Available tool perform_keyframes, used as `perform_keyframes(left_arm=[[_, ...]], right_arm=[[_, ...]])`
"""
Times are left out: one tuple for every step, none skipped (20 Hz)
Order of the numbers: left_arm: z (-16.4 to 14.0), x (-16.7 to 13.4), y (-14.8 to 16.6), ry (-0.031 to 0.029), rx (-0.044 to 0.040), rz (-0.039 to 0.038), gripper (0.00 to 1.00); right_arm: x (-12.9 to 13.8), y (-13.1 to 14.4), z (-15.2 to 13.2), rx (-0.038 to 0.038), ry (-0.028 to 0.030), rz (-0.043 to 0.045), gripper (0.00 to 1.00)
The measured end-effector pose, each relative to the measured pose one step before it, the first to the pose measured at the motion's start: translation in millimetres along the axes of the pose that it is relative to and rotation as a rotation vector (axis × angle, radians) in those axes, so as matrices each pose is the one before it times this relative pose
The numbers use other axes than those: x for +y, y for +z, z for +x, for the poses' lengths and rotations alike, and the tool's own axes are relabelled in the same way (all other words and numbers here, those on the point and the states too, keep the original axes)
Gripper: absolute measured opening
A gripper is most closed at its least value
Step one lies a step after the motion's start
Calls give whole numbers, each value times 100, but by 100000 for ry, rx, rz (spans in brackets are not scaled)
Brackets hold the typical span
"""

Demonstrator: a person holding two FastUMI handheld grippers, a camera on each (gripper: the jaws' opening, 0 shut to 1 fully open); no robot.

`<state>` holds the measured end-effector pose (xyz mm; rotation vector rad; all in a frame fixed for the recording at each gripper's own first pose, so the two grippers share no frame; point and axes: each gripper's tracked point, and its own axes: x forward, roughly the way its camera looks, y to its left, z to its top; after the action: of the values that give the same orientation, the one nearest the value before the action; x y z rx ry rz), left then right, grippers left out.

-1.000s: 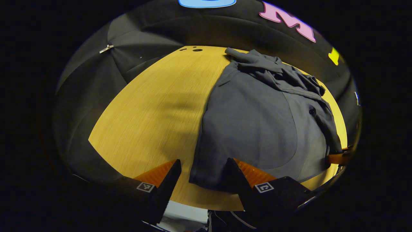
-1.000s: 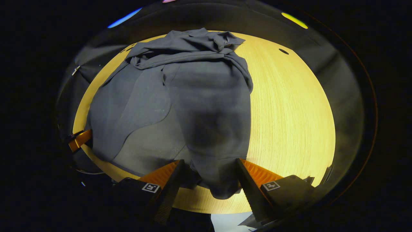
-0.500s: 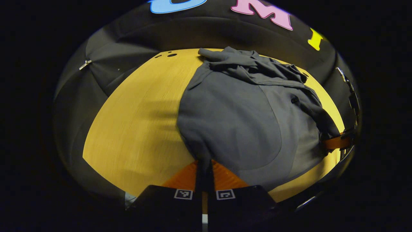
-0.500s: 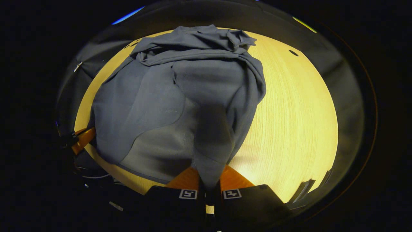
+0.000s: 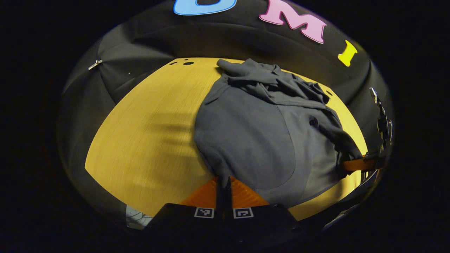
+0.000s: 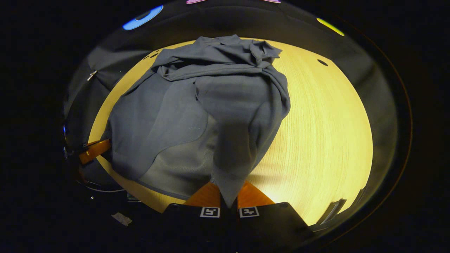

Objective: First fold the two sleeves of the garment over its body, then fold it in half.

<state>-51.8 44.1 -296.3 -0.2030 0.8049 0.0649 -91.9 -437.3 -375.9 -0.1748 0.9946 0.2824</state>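
I have the left gripper (image 5: 224, 182) clamped on the near hem corner of the grey garment (image 5: 260, 140), both fingers pinched together with the cloth caught between them at 6 o'clock in the left gripper view. From there the garment spreads away toward 1 o'clock over the wooden tabletop (image 5: 151, 140), its sleeves bunched at the far end. In the right gripper view, my right gripper (image 6: 228, 200) is likewise closed tight on the other near corner, the fabric rising from its fingers in a taut fold toward 12 o'clock. The left gripper also appears at 9 o'clock in that view, at the garment's edge. Bare tabletop lies at 3 o'clock.
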Motion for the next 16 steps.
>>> perform_keyframes(left_arm=[[-267, -149, 279, -452, -495, 725, 6], [-261, -221, 477, -573, -842, 944, 6], [-234, -332, 451, -808, -915, 938, 6], [-301, -288, 576, -506, -1265, 1145, 6], [-283, -289, 606, -600, -1304, 1089, 6], [-334, -202, 771, -729, -1481, 797, 6], [-171, -178, 710, -611, -1448, 736, 6], [-142, -185, 767, -394, -1589, 915, 6], [-171, -289, 653, -244, -1153, 776, 6], [-80, -92, 789, 286, -1269, 127, 6], [-122, 85, 797, 527, -1355, -410, 5], [32, 52, 814, 148, -1149, -931, 6], [-51, 0, 862, -27, -1035, -1157, 5], [144, 141, 974, 306, -1185, -1067, 2], [214, 360, 866, 327, -1141, -944, 5], [180, 139, 1044, 322, -1081, -864, 6]], right_arm=[[172, 239, -162, -999, 613, 680, 6], [119, 311, -134, -593, 781, 1079, 6], [87, 344, -135, -767, 579, 950, 6], [-20, 385, -138, -721, 319, 433, 6], [1, 344, -163, -913, 359, 228, 6], [110, 586, -142, -1377, 521, -116, 6], [173, 535, -180, -1324, 737, -584, 6], [200, 510, -87, -855, 677, -878, 6], [280, 361, -102, -340, 974, -976, 5], [142, 440, -179, -541, 676, -909, 5], [148, 686, -163, -1414, 434, -776, 5], [44, 784, -153, -1600, 465, -512, 5], [55, 780, -177, -1629, 379, -48, 6], [-45, 953, -114, -1659, 294, 631, 5], [9, 909, -17, -1512, 444, 1053, 5], [-37, 1004, 30, -1484, 388, 1246, 6]])
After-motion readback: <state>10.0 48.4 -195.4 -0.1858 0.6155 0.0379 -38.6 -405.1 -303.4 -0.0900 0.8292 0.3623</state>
